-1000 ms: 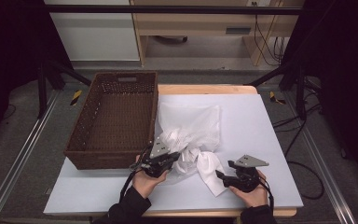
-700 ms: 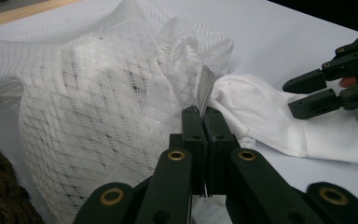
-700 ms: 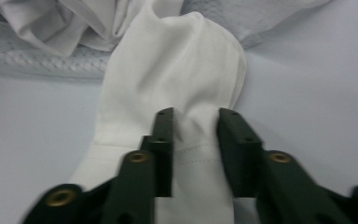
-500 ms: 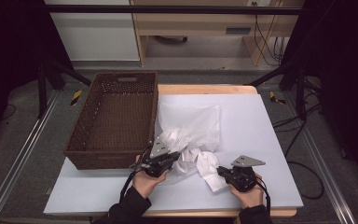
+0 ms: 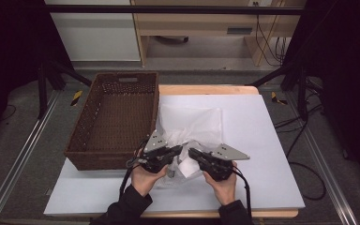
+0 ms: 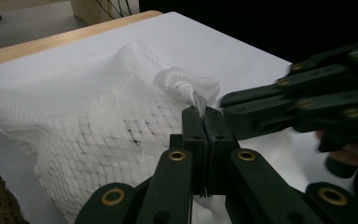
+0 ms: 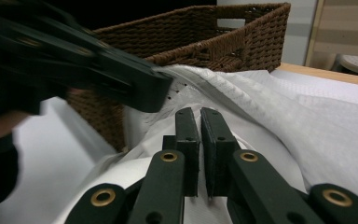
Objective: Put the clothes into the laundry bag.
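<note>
A white mesh bag (image 5: 192, 124) lies crumpled on the white table top, next to a brown wicker basket (image 5: 115, 117). My left gripper (image 5: 180, 150) is shut on a bunched edge of the bag (image 6: 98, 116), and the pinched bit pokes out above its tips (image 6: 200, 109). My right gripper (image 5: 191, 151) faces it almost tip to tip, its jaws (image 7: 199, 112) together with the bag's white fabric (image 7: 270, 107) gathered under them. A loose fold hangs between the two hands. Each gripper view shows the other gripper close by: the right gripper (image 6: 298, 98), the left gripper (image 7: 98, 70).
The wicker basket (image 7: 214, 37) stands at the table's left, its near wall just beyond my left hand. The white table top (image 5: 262, 140) stretches to the right and behind the bag. Black frame legs and cables sit on the floor at both sides.
The right gripper shut beside the bag's loose fold, then moved left and up until it met the left gripper, and the fold came with it. The left gripper rose slightly.
</note>
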